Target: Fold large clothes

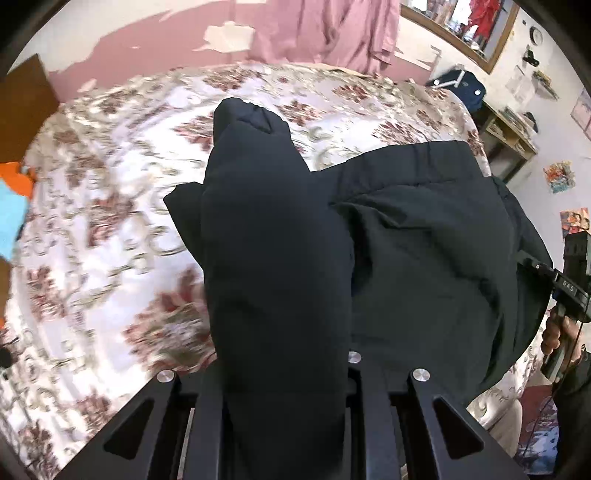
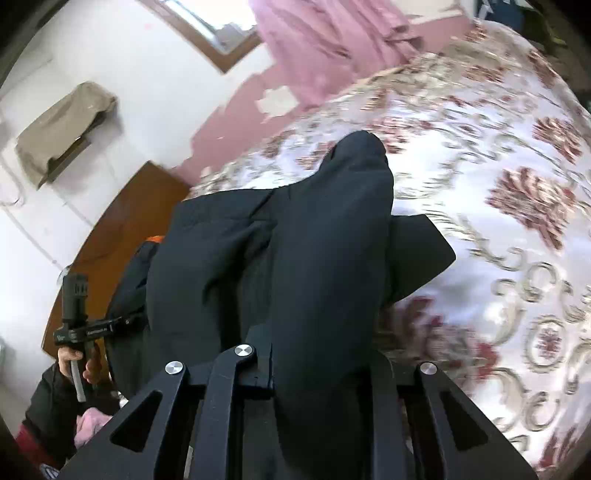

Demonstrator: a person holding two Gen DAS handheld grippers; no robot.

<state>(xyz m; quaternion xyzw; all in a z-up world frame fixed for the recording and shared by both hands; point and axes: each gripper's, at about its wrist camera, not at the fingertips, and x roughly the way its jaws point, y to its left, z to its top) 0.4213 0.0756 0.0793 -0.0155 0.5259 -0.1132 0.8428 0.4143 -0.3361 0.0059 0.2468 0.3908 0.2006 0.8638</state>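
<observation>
A large black garment (image 1: 424, 236) hangs lifted above the floral bed, spread between my two grippers. In the left wrist view one thick fold of it runs up out of my left gripper (image 1: 284, 373), whose fingers are buried under the cloth and shut on it. In the right wrist view another bunched fold (image 2: 332, 258) rises the same way from my right gripper (image 2: 325, 373), which is also shut on the fabric with its fingertips hidden. Each view catches the other gripper at the garment's far edge, held by a hand: the right one (image 1: 569, 284) and the left one (image 2: 85, 328).
The bed's white bedspread (image 1: 110, 221) with red flowers lies under the garment. Orange and blue cloth (image 1: 14, 206) sits at its left edge. A pink curtain (image 1: 325, 29) hangs behind. A desk with a blue bag (image 1: 465, 85) stands at the right, a brown wooden panel (image 2: 122, 229) on the other side.
</observation>
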